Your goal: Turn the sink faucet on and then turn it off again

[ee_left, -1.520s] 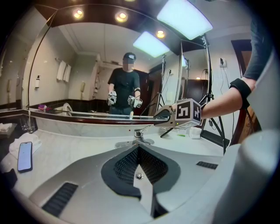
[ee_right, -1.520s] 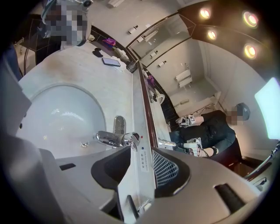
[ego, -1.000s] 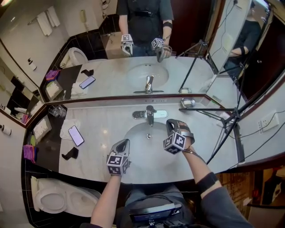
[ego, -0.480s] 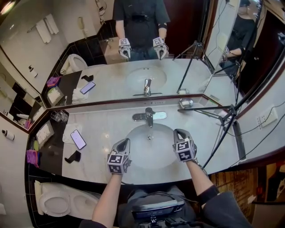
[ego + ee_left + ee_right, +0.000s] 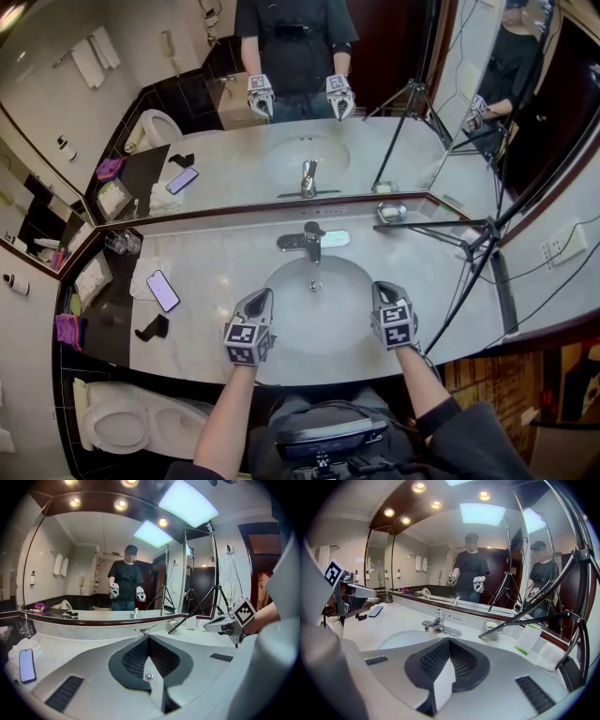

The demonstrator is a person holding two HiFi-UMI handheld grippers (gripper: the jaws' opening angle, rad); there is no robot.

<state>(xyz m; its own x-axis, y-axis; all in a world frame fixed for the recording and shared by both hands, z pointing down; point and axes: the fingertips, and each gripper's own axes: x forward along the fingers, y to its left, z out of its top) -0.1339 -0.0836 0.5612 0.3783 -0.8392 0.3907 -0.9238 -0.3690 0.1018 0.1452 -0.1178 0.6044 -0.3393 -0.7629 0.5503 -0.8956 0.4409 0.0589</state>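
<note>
— Both of them pinched right together, look. The left claw (image 5: 264,300) and the right claw (image 5: 381,289) hang over the near rim of the white oval basin (image 5: 323,314), nothing in either one.

— And the chrome lever faucet (image 5: 314,240) is at the far side of the bowl, against the mirror, well apart from both. No stream that I can see.

— So whichever one goes for it has to reach across the whole bowl. With the pads closed like that I'd guess it's a nudge on the lever, not a grip — and smooth chrome under a blunt tip could let it skid off sideways.

— Or it shoves too hard, the lever flies wide and water bounces out onto the pale marble tabletop (image 5: 216,272).

— Where the dark-screened phone (image 5: 162,291) is lying, off to the left on a white cloth. It's well apart from the bowl, but spray travels.

— What bothers me more is the black tripod (image 5: 431,228) — one leg lies across the tabletop just right of the faucet. A reach from the right side that swings wide could clip it.

— Then the left one looks like the safer bet, or a straight line in.
</note>
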